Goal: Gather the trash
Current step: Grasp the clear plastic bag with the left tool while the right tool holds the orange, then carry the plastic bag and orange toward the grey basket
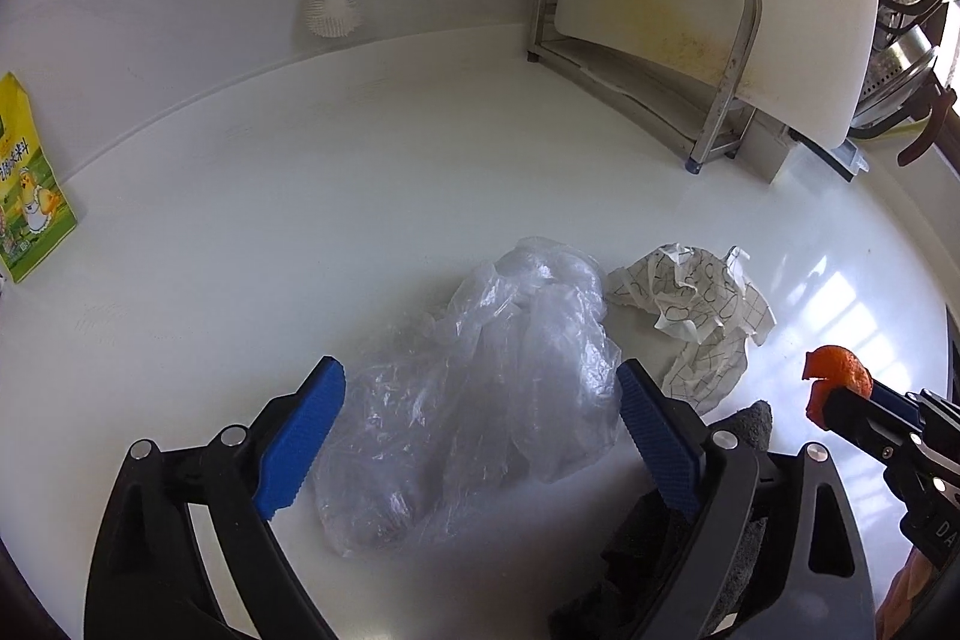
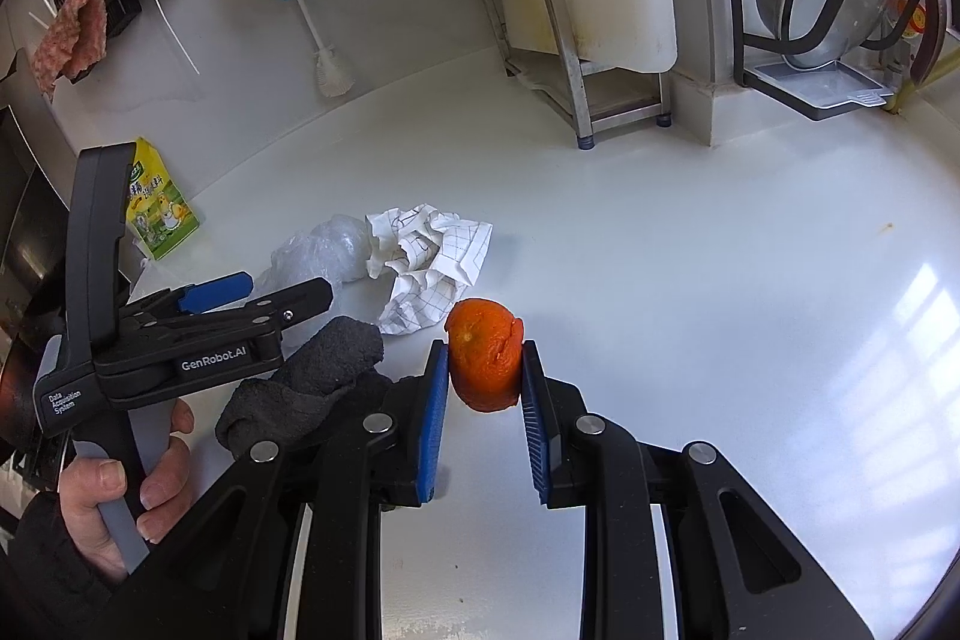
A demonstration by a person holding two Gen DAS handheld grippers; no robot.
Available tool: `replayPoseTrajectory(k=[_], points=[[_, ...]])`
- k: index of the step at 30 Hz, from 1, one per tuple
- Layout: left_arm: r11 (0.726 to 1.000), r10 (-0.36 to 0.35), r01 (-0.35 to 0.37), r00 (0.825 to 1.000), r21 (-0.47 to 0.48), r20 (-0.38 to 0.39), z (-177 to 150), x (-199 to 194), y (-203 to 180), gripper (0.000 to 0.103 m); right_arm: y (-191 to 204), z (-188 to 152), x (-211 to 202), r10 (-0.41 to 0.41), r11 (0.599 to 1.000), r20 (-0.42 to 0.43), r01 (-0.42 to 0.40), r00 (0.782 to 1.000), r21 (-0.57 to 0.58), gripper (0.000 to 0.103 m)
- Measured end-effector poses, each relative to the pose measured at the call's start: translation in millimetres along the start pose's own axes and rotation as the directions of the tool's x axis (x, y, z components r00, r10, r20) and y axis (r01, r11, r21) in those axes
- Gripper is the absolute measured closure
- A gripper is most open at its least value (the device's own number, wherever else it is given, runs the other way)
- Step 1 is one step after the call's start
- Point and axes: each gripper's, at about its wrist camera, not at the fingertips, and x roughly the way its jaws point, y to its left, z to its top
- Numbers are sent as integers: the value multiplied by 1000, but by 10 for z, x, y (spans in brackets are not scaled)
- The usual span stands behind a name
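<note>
- My right gripper point(image 2: 485, 382) has its fingers clamped on a piece of orange peel point(image 2: 487, 353), held just above the white worktop point(image 2: 690, 280).
- My left gripper point(image 1: 480, 436) has its fingers spread wide on either side of a crumpled clear plastic bag point(image 1: 474, 388) lying on the worktop; they are not pressing on it.
- Just beyond the bag lies a crumpled sheet of checked paper point(image 1: 690, 310), touching it.
- A yellow-green packet point(image 2: 157, 208) stands near the back wall at the worktop's far left.
</note>
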Motion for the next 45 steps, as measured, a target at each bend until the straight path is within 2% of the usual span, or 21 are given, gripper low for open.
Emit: replayPoseTrajectory(k=[4, 6, 9, 11, 19, 25, 31, 37, 41, 45], points=[[999, -29, 29, 999, -17, -33, -7, 62, 43, 40, 14, -13, 23, -3, 1000, -4, 3, 1000, -9, 80], [999, -37, 37, 999, -22, -27, -12, 54, 60, 57, 21, -14, 31, -4, 1000, -3, 4, 1000, -12, 80], [999, -39, 38, 999, -16, -22, -37, 35, 47, 76, 17, -17, 37, -4, 1000, -3, 4, 1000, -12, 80], [999, -36, 36, 999, -16, -11, -67, -2, 45, 80, 17, -16, 38, -3, 1000, -4, 3, 1000, -13, 80], [999, 29, -28, 997, -15, 65, -203, -263, 55, 82, 3, -51, 27, 5, 1000, 2, -5, 1000, -6, 80], [993, 105, -112, 981, 33, 165, -284, -545, -13, 82, -6, -76, -68, 23, 1000, 21, -23, 1000, 10, 80], [993, 105, -113, 973, 25, 207, -436, -777, 20, 82, -55, -156, -221, 30, 998, 40, -32, 999, 48, 80], [996, 85, -90, 970, 14, 227, -805, -1131, 34, 82, -29, -316, -434, 22, 999, 59, -24, 998, 45, 80], [990, 121, -134, 961, 35, 249, -1171, -1467, 20, 82, 29, -514, -605, 14, 999, 62, -17, 998, 46, 80], [994, 95, -104, 973, 30, 211, -1495, -1764, 97, 82, 192, -784, -919, -11, 1000, 94, 8, 995, 27, 80]])
